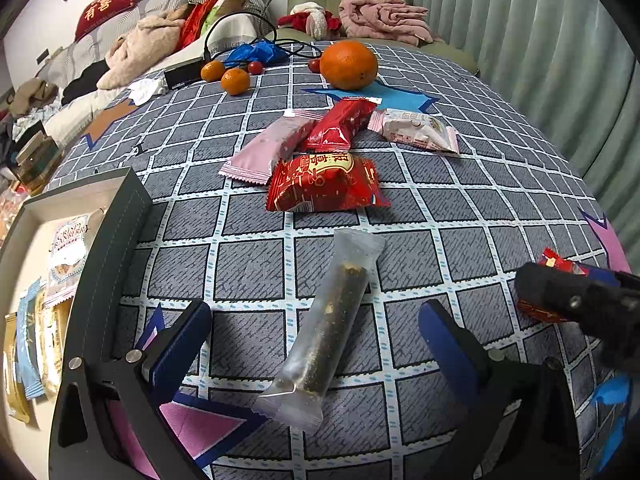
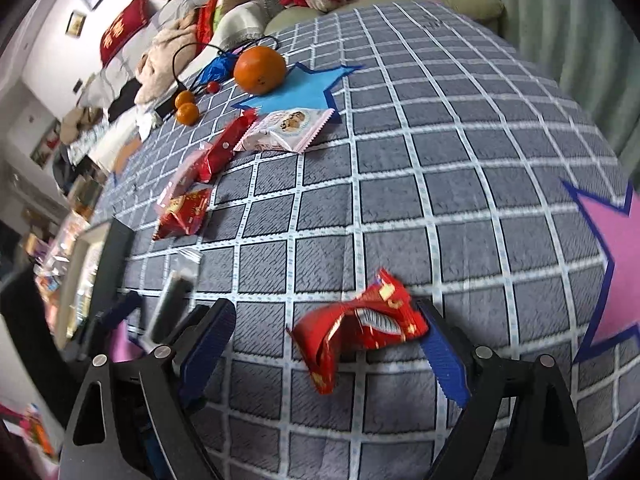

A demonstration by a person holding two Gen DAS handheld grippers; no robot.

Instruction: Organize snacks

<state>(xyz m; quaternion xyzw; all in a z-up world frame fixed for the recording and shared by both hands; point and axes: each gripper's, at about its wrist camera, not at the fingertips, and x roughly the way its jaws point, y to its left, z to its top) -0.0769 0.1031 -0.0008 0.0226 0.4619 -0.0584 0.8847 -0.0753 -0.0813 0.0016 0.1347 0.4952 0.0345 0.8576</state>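
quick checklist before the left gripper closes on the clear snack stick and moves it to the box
1. Left gripper jaws open wide: ok.
2. Clear snack stick lies between its fingers, untouched: ok.
3. Stick clear of the other wrappers, like the red packet further up: ok.
4. Grey box at the left has its top open: ok.
5. Free room in the box beside the packs already inside: cannot tell, mostly out of view.
6. Right gripper out of the way: ok, it is open around a crumpled red wrapper off to the right.
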